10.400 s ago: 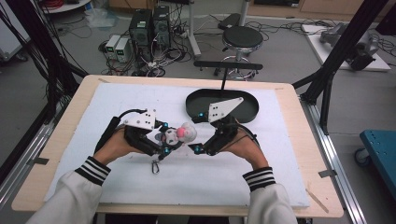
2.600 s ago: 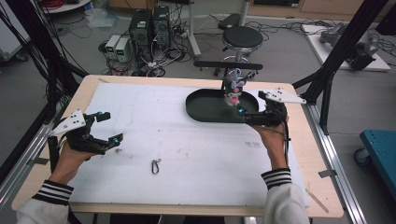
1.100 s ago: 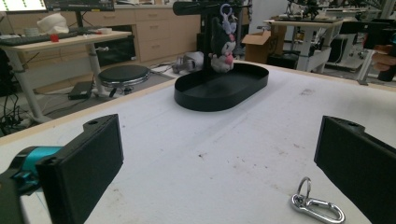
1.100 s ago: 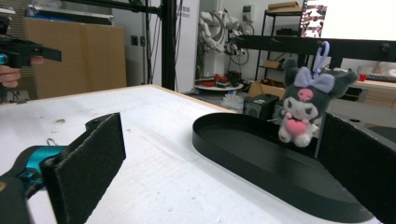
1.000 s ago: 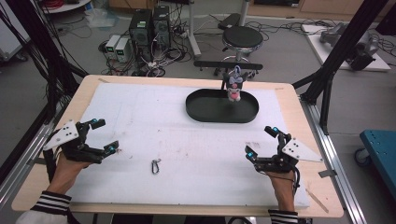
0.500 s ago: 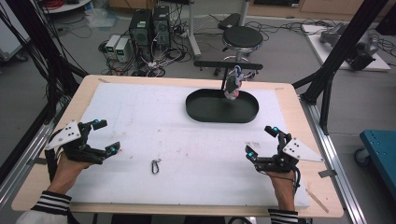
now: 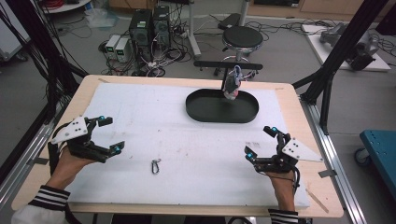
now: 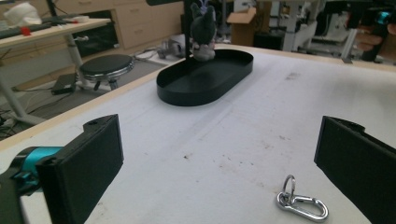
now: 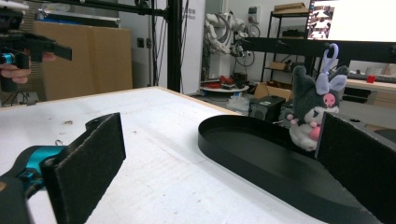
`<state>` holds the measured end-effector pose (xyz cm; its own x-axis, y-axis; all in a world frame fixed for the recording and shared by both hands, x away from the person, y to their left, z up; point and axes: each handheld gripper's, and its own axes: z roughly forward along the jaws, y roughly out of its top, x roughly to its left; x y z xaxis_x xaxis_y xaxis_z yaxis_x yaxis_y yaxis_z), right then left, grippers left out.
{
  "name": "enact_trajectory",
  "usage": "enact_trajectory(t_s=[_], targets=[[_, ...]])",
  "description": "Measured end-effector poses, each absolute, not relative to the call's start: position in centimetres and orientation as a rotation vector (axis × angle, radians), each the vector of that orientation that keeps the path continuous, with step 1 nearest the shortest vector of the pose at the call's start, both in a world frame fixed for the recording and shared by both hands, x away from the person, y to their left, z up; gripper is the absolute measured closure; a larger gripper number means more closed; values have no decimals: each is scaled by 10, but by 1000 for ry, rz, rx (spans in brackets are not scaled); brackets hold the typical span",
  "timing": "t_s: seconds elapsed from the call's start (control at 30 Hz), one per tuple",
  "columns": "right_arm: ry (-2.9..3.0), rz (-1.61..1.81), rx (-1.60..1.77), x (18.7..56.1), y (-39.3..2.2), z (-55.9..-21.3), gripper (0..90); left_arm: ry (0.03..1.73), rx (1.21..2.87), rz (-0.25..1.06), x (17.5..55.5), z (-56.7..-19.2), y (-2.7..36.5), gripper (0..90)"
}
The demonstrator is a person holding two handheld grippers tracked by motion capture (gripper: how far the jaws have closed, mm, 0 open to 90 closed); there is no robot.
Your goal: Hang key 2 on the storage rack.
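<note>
While the plush toy [image 7: 232, 84] hangs by its purple loop from the black bar [image 7: 228, 65] over the far rim of the black oval tray [image 7: 222, 106], both tools sit well apart near the front corners of the surface [image 7: 196, 140], much as they did half a second ago. Ten seconds back both tools met over the toy at the middle of the surface; now the toy is upright, its long axis vertical, ears up, its face turned toward the right side in the right gripper view. The left tool [image 7: 108, 135] has its jaws spread wide and holds nothing. The right tool [image 7: 259, 142] is likewise wide open and empty. A small metal carabiner [image 7: 155, 166] lies flat on the white surface between them, nearer the left tool, its long axis running roughly front to back in the high view.
</note>
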<state>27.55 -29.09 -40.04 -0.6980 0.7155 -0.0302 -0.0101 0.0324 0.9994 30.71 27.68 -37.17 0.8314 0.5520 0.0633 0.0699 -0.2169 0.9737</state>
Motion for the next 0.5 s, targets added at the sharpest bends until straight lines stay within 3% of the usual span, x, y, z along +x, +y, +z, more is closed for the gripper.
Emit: enact_trajectory(t_s=[0.5], targets=[[1769, 1726, 702, 271, -291, -399, 7, 289, 2087, 400, 312, -361, 218, 17]])
